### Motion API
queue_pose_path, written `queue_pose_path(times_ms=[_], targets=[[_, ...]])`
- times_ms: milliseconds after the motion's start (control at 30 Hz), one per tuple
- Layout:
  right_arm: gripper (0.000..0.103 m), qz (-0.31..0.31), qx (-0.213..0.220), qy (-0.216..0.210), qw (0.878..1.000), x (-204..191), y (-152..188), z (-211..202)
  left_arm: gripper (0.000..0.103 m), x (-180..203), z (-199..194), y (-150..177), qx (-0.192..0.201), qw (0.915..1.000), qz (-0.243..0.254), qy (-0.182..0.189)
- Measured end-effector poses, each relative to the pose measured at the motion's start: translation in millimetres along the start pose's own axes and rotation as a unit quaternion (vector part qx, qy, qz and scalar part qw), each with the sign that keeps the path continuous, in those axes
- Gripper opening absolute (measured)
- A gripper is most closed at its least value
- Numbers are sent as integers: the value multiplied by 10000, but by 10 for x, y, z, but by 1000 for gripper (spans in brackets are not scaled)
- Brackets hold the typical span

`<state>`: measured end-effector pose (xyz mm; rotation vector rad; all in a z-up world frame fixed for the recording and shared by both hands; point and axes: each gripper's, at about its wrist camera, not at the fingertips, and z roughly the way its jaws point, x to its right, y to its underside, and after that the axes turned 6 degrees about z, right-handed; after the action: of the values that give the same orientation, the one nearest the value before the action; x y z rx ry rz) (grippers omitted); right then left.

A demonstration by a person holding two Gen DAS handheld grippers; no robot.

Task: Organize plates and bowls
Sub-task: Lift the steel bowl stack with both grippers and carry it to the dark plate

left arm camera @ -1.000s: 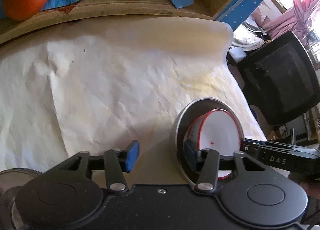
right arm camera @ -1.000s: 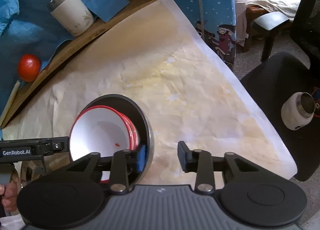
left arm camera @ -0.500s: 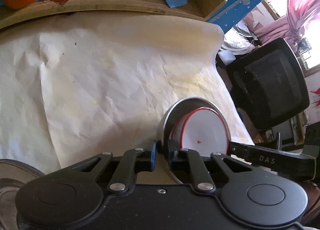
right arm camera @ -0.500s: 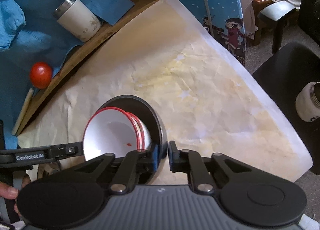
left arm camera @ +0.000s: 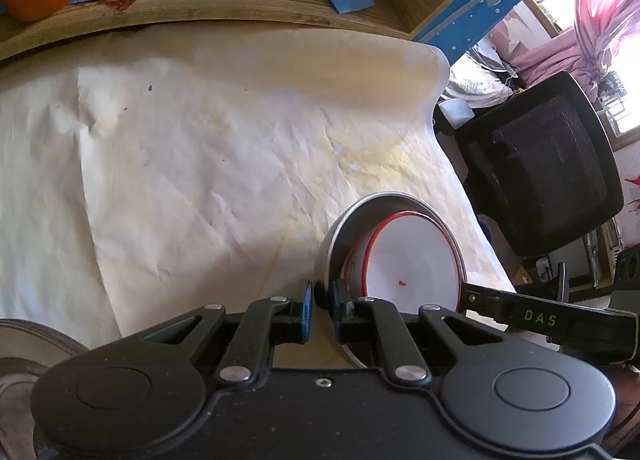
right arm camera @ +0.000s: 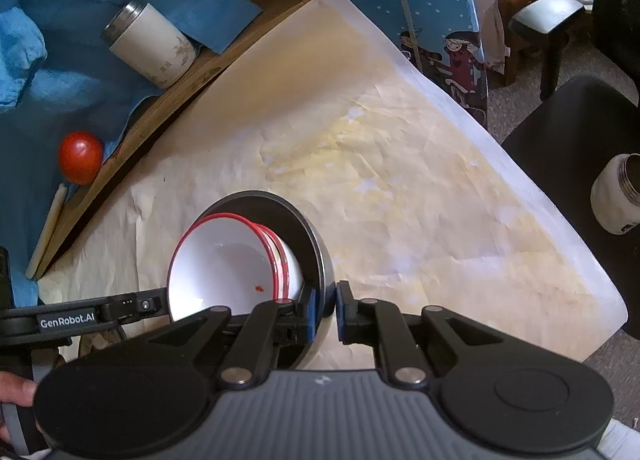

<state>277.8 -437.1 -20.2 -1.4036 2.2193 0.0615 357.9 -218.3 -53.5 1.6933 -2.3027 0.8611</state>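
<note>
Two opposite edges of the metal bowl (left arm camera: 348,220), with red-rimmed white bowls (right arm camera: 224,264) nested inside, were pinched by the left hand-held gripper (left arm camera: 322,310) and the right hand-held gripper (right arm camera: 325,312).

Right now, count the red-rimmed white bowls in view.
2 visible: the upper bowl nested in the lower bowl, whose rim peeks behind, both inside the metal basin. More could be hidden underneath.

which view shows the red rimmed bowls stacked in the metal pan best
The right wrist view: the red-rimmed bowls face the camera, and several nested red rims show against the metal pan. The left wrist view shows the bowls more obliquely, lower part hidden behind the left gripper, which, like the right gripper, pinches the pan's rim.
</note>
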Motion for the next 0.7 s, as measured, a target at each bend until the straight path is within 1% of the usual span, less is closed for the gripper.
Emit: queue_pose_path(times_ms=[100,167,267,333,433,533,700], targets=[[13,35,3,13,10000,-3,6,-1,17,-18,11,2,-24,10000,-46,-36],[13,41,7,13,10000,-5,7,-2,17,-27,18,1,-29,10000,-81,-26],[13,81,11,-7,10000,-1,6,1,16,-20,21,9,5,10000,-77,-39],[13,149,17,-34,9999,15,16,0,11,-20,18,13,23,10000,-91,10],[13,248,20,-78,9997,43,23,-5,11,-18,17,19,44,9999,-101,16],[12,268,17,-61,9996,41,27,-4,10,-39,16,23,58,9997,-214,49],[12,331,26,-56,9994,47,37,-10,9,8,20,11,56,9999,-137,-30]])
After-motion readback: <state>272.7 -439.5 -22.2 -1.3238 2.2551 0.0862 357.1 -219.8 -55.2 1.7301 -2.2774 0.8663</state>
